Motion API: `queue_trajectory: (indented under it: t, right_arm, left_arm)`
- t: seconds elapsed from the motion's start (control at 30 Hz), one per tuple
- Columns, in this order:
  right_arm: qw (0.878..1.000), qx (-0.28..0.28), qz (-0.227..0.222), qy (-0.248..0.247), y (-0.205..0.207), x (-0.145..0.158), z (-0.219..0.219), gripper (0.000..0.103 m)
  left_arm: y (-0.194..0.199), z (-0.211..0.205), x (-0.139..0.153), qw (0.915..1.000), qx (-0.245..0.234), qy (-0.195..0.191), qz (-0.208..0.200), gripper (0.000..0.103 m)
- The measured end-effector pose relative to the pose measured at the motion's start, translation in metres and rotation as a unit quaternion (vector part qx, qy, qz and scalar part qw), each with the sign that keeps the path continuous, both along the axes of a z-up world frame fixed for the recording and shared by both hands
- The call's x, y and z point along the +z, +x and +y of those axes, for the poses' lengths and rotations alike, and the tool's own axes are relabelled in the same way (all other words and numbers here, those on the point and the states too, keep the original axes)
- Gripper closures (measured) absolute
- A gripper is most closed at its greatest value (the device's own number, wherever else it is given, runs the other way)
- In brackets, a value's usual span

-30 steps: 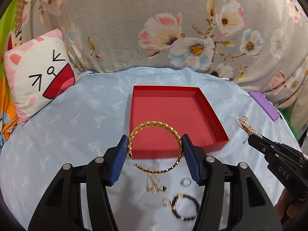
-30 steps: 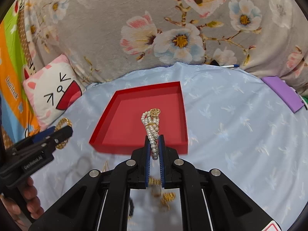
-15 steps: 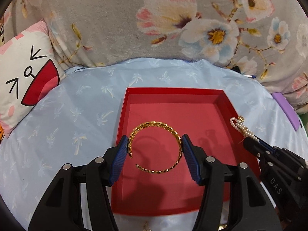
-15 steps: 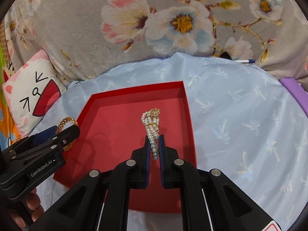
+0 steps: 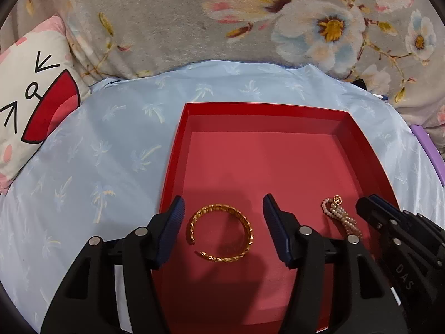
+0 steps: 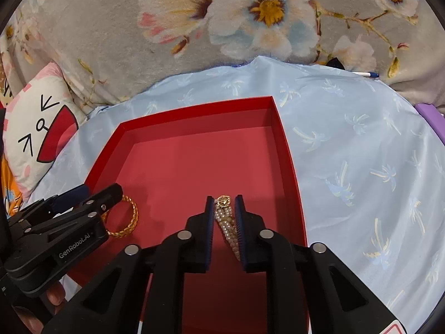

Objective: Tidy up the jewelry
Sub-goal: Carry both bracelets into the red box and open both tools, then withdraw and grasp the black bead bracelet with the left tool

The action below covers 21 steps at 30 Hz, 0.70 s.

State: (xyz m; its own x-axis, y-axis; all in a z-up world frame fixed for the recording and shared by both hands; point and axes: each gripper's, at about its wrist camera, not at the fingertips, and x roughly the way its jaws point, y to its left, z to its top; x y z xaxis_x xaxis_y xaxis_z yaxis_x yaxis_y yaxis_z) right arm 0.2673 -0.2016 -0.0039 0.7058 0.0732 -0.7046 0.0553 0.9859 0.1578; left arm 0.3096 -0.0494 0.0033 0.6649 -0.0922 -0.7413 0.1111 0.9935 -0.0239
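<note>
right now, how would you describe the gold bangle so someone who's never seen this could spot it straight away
Find the shallow red tray on the pale blue palm-print cloth. On its floor, between the spread fingers of the left gripper, lies the gold bangle. Unlike the pearl strand beside it, it is a single stiff, open hoop with a gap in its ring.

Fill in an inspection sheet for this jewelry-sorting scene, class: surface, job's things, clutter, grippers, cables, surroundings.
Surface: blue sheet with palm print.
Job's things: red tray; gold bangle lies in it; pearl bracelet lies beside it on the tray floor.
Clutter: purple item at the sheet's right edge; pen at the back.
Grippers: left gripper open, astride the bangle, not touching; right gripper slightly open around the bracelet.
Cables: nothing seen.
Surroundings: floral blanket; cat pillow.
</note>
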Motion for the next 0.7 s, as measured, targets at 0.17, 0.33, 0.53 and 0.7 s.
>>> queue_trajectory:
  t: [0.17,0.33,0.53,0.7]
  right_arm:
    - [1.000,-0.008,-0.014,0.008,-0.012,0.008,-0.002,0.078]
    - [0.999,-0.019,-0.033,0.016,-0.036,0.020,-0.007,0.071]
    - [0.998,-0.028,-0.042,0.027,-0.072,0.028,-0.016,0.068]
    - [0.999,-0.027,-0.038,0.016,-0.112,0.027,-0.016,0.066]
  left_arm:
    - [-0.006,0.001,0.005,0.9998,0.003,0.013,-0.016,0.032]
    - [-0.014,0.000,0.013,0.9996,0.002,0.015,-0.025,0.024]
    - [-0.034,-0.002,0.025,0.9994,-0.005,0.009,-0.032,0.024]
    - [-0.069,0.002,0.034,0.9991,-0.013,0.002,-0.041,0.024]
